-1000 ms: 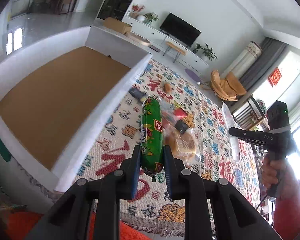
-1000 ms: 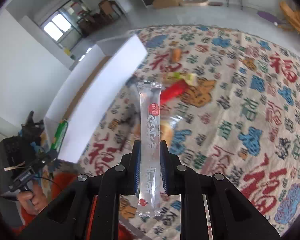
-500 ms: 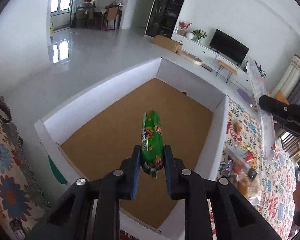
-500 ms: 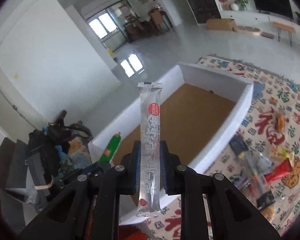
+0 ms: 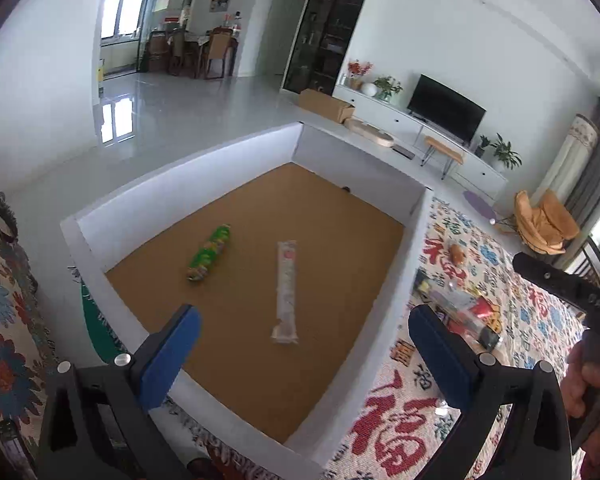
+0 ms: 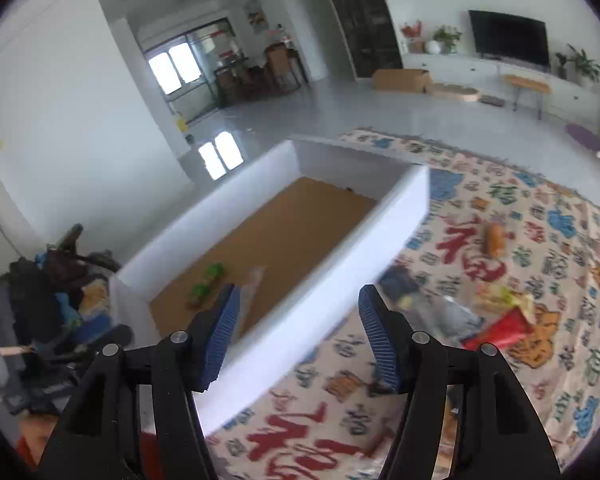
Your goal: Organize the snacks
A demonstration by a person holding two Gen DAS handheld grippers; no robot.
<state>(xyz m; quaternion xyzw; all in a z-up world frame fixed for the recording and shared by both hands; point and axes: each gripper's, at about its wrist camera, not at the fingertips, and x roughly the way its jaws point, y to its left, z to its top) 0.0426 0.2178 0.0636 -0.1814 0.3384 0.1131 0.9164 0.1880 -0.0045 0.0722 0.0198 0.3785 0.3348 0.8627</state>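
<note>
A big white box (image 5: pixel 172 178) with a brown floor lies under and ahead of the left claw (image 5: pixel 304 350), on a patterned rug (image 5: pixel 540 320). The jaws of the left claw have just been opening and stand wide with nothing between them. The right claw (image 6: pixel 298 334) has also just been opening; it is empty, over the box wall. Ahead of the left claw, inside the box, lie a long clear packet (image 5: pixel 287 290) and, left of it, a green sausage (image 5: pixel 210 252). More snacks (image 5: pixel 466 314) lie on the rug to the right.
</note>
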